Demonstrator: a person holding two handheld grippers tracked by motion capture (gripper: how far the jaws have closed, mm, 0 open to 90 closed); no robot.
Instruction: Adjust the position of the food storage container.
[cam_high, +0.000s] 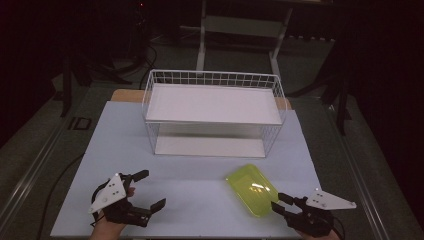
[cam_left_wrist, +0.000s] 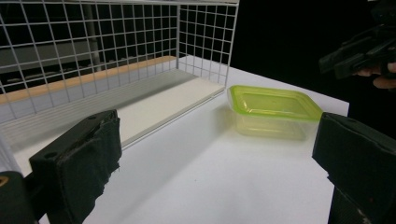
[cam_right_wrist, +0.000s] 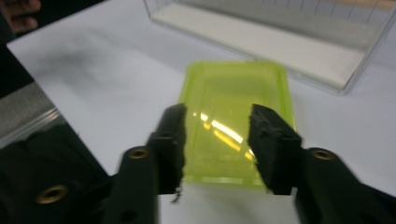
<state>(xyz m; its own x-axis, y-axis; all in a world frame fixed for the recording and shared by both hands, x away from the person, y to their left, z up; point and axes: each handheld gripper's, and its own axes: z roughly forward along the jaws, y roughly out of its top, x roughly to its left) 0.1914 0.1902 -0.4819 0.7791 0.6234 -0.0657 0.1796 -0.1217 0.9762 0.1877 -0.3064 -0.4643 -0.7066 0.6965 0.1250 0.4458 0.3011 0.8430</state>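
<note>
A yellow-green box (cam_high: 251, 189) with its lid on lies on the desk (cam_high: 190, 195), near the right front corner and just in front of the wire rack (cam_high: 212, 112). The right gripper (cam_high: 278, 203) sits just beside the box's near right end, its jaws partly open and pointed at the box; in the right gripper view the box (cam_right_wrist: 236, 116) shows between the jaw tips, and I cannot tell whether they touch it. The left gripper (cam_high: 150, 190) rests at the near left, well apart from the box, jaws spread wide with nothing between them. The rack is white, with two shelves, standing at the desk's far side.
</note>
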